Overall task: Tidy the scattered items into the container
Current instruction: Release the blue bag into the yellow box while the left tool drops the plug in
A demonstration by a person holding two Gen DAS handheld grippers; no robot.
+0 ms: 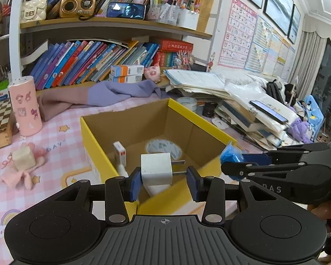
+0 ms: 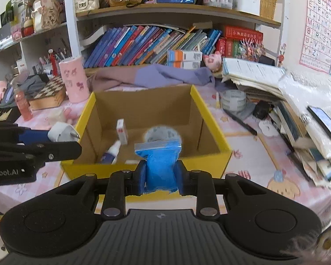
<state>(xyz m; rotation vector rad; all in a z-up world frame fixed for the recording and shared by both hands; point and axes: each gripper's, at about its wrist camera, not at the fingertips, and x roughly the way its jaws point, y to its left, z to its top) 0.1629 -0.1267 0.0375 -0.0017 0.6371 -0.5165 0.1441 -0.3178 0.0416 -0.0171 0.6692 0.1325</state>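
A yellow cardboard box [image 1: 92, 142] [image 2: 211, 125] stands open on the pink tablecloth. Inside it lie a roll of tape [image 1: 163, 149] [image 2: 162, 133], a small white carton [image 1: 119, 152] [image 2: 122, 131] and a white tube [image 2: 112, 152]. My left gripper [image 1: 164, 177] is shut on a white plug charger [image 1: 156, 169], held over the box's near corner; the charger also shows in the right wrist view [image 2: 63, 132]. My right gripper [image 2: 161, 174] is shut on a blue zip bag [image 2: 160, 163] above the box's front wall; the bag also shows in the left wrist view [image 1: 230, 154].
A pink cylinder [image 1: 25, 106] [image 2: 74, 79], a chessboard box [image 2: 49, 92] and a pink plush with a cube [image 1: 22, 165] lie left of the box. A tape roll [image 2: 234, 99], a pen [image 2: 240, 122] and a book stack [image 1: 253, 110] lie to the right. Purple cloth [image 2: 165, 75] lies behind.
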